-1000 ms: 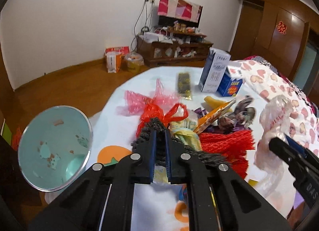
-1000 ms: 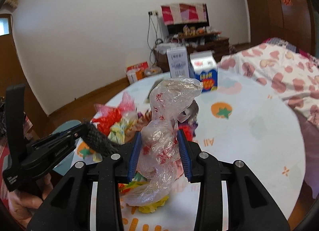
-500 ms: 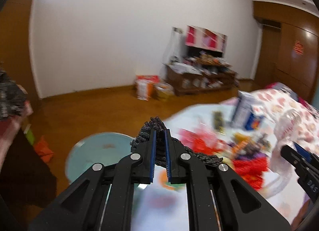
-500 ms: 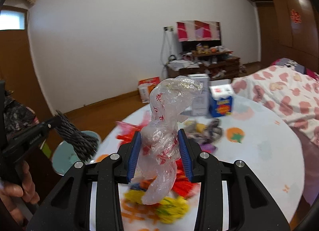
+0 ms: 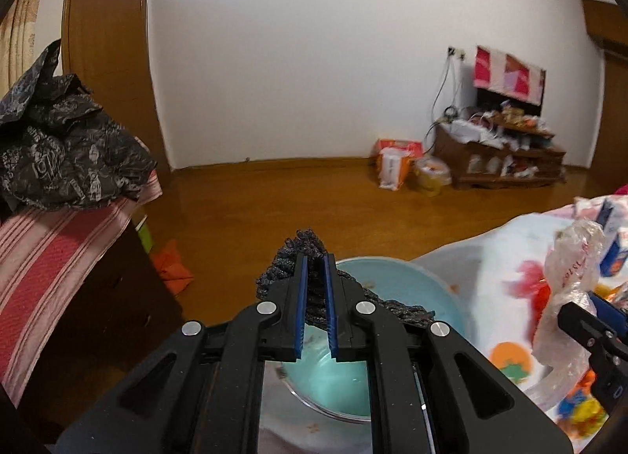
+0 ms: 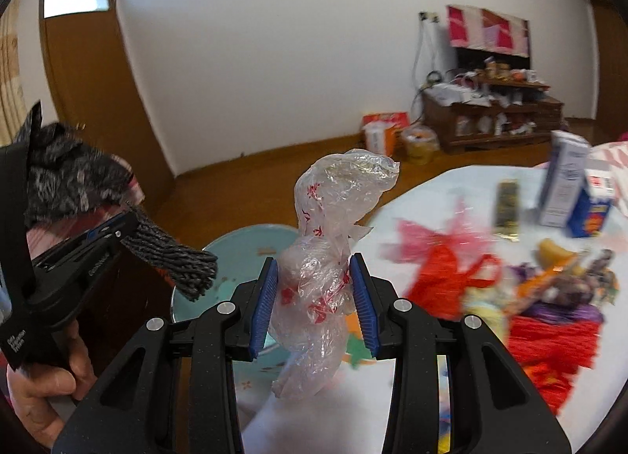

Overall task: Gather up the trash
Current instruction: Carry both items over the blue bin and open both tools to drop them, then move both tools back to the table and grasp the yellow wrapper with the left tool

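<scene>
My left gripper [image 5: 314, 263] is shut on a dark grey knitted scrap [image 5: 288, 259] and holds it above the light blue bin [image 5: 396, 285] beside the table. In the right wrist view that scrap [image 6: 172, 254] sticks out of the left gripper over the bin [image 6: 243, 246]. My right gripper [image 6: 314, 269] is shut on a crumpled clear plastic bag with red print [image 6: 329, 257], held up in the air near the table's left edge. The bag also shows in the left wrist view [image 5: 569, 269].
The round table with a white fruit-print cloth [image 6: 428, 195] carries red and pink bags [image 6: 443, 277], wrappers, red netting [image 6: 549, 340] and two cartons [image 6: 565, 183]. A striped cloth with a black bag [image 5: 66, 152] lies left. A cluttered low cabinet [image 5: 502, 155] stands by the far wall.
Both grippers have swung left away from the trash pile on the table, toward the blue bin. The left gripper now holds the knitted scrap over the bin. Both grips are unchanged.
</scene>
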Demonstrator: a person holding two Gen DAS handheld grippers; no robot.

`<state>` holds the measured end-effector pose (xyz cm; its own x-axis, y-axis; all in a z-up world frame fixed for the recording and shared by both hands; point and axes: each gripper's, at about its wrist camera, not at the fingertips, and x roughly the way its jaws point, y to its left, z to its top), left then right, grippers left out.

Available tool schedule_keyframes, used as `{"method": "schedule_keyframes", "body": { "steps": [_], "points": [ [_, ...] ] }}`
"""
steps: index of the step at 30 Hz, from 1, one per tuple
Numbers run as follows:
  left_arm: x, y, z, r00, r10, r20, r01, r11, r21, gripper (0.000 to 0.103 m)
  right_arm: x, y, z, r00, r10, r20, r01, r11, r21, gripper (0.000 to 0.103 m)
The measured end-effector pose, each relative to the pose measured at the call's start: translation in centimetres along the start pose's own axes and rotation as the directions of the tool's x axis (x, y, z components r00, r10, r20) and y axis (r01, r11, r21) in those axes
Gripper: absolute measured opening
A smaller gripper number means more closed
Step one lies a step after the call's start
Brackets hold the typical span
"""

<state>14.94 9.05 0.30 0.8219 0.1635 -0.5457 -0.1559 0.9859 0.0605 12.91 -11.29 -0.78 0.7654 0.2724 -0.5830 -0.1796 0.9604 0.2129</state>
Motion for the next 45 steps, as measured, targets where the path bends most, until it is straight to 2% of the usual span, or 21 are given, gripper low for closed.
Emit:
{"method": "schedule_keyframes", "body": {
  "steps": [8,14,16,17,18,20,22,24,28,33,42,45],
  "points": [
    [4.4,0.0,-1.5,0.996,0.025,-0.083,-0.023,0.999,0.026,0.009,7.0,2.8,-0.6,0.988,0.044,-0.149,-0.052,0.998,-0.046,0.039],
    [7.3,0.4,-2.6,0.989,0.027,-0.144,-0.024,0.999,0.028,0.009,11.3,3.3,-1.1,0.963,0.084,-0.256,-0.096,0.995,-0.035,0.044],
    [7.9,0.6,-2.8,0.986,0.022,-0.164,-0.019,1.0,0.019,0.012,11.8,3.1,-1.2,0.959,0.092,-0.267,-0.1,0.995,-0.018,0.061],
    [8.1,0.8,-2.9,0.985,0.02,-0.171,-0.018,1.0,0.014,0.013,11.8,3.0,-1.2,0.958,0.102,-0.268,-0.108,0.994,-0.008,0.065],
    [8.2,0.9,-2.9,0.984,0.019,-0.176,-0.018,1.0,0.009,0.016,11.6,2.7,-1.2,0.958,0.113,-0.263,-0.115,0.993,0.005,0.069],
    [8.2,1.2,-3.0,0.984,0.026,-0.178,-0.027,1.0,-0.006,0.04,11.1,2.3,-1.0,0.962,0.109,-0.252,-0.111,0.994,0.008,0.069],
    [7.9,1.4,-2.9,0.985,0.037,-0.169,-0.04,0.999,-0.014,0.052,10.4,1.7,-0.7,0.969,0.094,-0.229,-0.093,0.996,0.015,0.069],
    [7.4,1.6,-2.8,0.986,0.04,-0.16,-0.044,0.999,-0.02,0.057,9.3,1.1,-0.5,0.977,0.081,-0.196,-0.077,0.997,0.03,0.069],
    [6.0,1.9,-2.7,0.988,0.047,-0.147,-0.054,0.997,-0.05,0.074,6.7,-0.1,-0.3,0.988,0.048,-0.145,-0.041,0.998,0.05,0.069],
    [3.6,0.7,-3.3,0.991,0.026,-0.133,-0.033,0.998,-0.051,0.082,3.2,-1.4,-1.2,0.995,-0.064,-0.08,0.066,0.998,0.025,0.073],
    [-1.0,-4.1,-4.3,0.994,-0.049,-0.096,0.052,0.998,0.027,0.091,-2.6,-5.0,-3.4,0.982,-0.186,-0.019,0.186,0.982,0.033,0.073],
    [-2.3,-6.0,-4.8,0.989,-0.106,-0.099,0.111,0.993,0.047,0.091,-4.6,-6.7,-4.2,0.972,-0.236,0.0,0.235,0.97,0.062,0.073]
  ]
}}
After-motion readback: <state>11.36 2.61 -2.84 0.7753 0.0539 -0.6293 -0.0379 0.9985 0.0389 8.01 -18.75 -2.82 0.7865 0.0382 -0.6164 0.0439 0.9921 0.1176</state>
